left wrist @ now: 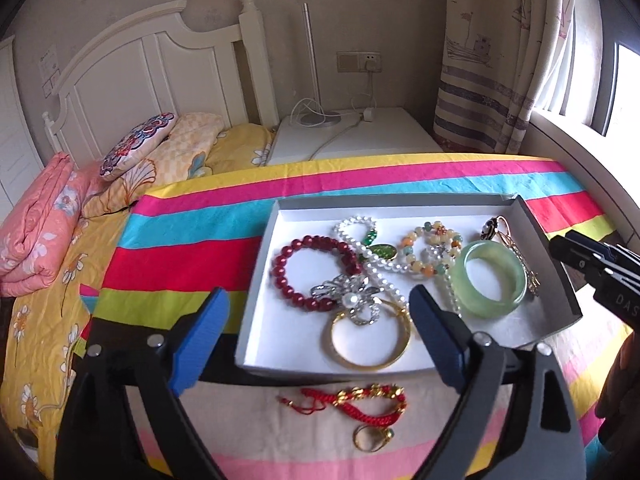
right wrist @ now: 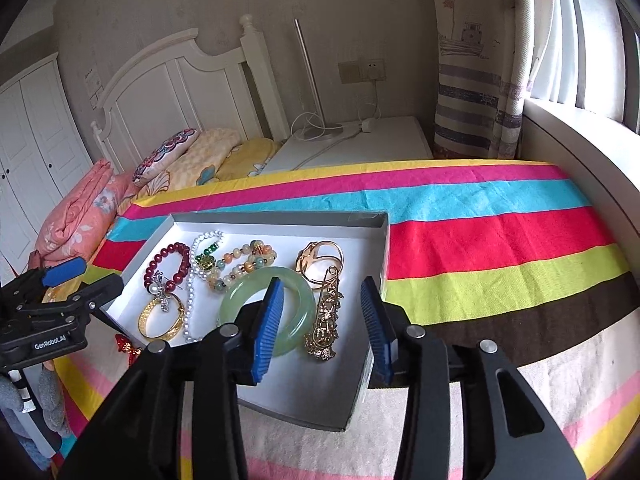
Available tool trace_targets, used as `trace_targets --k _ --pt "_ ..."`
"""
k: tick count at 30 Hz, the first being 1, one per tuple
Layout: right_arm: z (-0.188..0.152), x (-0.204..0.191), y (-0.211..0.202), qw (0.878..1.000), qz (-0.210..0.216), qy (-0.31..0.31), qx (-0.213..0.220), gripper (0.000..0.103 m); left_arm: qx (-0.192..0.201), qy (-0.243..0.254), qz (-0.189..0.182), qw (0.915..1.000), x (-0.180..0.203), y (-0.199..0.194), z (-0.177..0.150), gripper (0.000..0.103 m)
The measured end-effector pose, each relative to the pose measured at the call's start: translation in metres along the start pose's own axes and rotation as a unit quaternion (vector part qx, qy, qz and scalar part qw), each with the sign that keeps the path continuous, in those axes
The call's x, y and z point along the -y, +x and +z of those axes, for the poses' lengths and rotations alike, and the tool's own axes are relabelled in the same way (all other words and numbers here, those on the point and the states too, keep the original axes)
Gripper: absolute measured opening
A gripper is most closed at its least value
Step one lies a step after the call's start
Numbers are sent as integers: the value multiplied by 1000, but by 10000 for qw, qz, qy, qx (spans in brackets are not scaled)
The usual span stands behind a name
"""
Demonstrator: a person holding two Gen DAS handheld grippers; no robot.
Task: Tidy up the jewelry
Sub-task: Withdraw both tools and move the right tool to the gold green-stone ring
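Figure: both hand-held grippers poised over a shallow box (left wrist: 256, 280) of jewelry on a worktop covered by a striped cloth (right wrist: 480, 240).

Risks. The pieces in the box lie tangled: the pearl necklace (left wrist: 374, 268) crosses the red bead bracelet (left wrist: 312, 272), and the silver brooch (left wrist: 352, 298) overlaps the gold bangle (left wrist: 370, 344). If one piece is lifted carelessly, a neighbour is likely to be dragged up with it and dropped. The jade bangle (right wrist: 268, 312) looks smooth and rigid, so a pinch on its rim may slip. The box wall is thin; it could be nudged or tipped if a finger is pressed against it. The red cord bracelet (left wrist: 360, 402) and the gold ring (left wrist: 372, 436), both outside the box on the near cloth, are small and flat and could be pushed along rather than picked up.

Pose. The left hand-held gripper (left wrist: 320, 344) is held low at the near edge of the box, jaws spread wide and empty, with the two loose pieces just below it. The right hand-held gripper (right wrist: 324, 328) is held over the box's right part, jaws wide apart and empty, one finger above the jade bangle and the other by the box wall, with the gold pin brooch (right wrist: 326, 320) between them.
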State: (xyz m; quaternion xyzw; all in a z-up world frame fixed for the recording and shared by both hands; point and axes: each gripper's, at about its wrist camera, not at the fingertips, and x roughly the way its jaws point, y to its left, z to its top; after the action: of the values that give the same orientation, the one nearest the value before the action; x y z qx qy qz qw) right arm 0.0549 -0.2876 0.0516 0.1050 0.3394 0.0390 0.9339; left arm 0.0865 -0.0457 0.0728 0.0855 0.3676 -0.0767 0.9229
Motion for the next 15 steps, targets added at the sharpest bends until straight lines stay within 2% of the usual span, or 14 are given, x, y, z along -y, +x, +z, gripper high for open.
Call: trace_targets --k 2,6,11,15 --pt "-1 1 -6 10000 70 21 40 52 37 -146 76 9999 -13 -10 -9 97" --pt "-6 -2 -13 9999 149 -50 45 52 -53 -489 243 9985 -41 -22 -33 99" --pt "-17 -9 -22 9996 236 -128 7 52 -368 -863 373 9949 -67 -25 -75 100" --pt "-31 -31 -32 9981 468 -376 -143 52 -563 -1111 197 9920 -79 -30 -112 100"
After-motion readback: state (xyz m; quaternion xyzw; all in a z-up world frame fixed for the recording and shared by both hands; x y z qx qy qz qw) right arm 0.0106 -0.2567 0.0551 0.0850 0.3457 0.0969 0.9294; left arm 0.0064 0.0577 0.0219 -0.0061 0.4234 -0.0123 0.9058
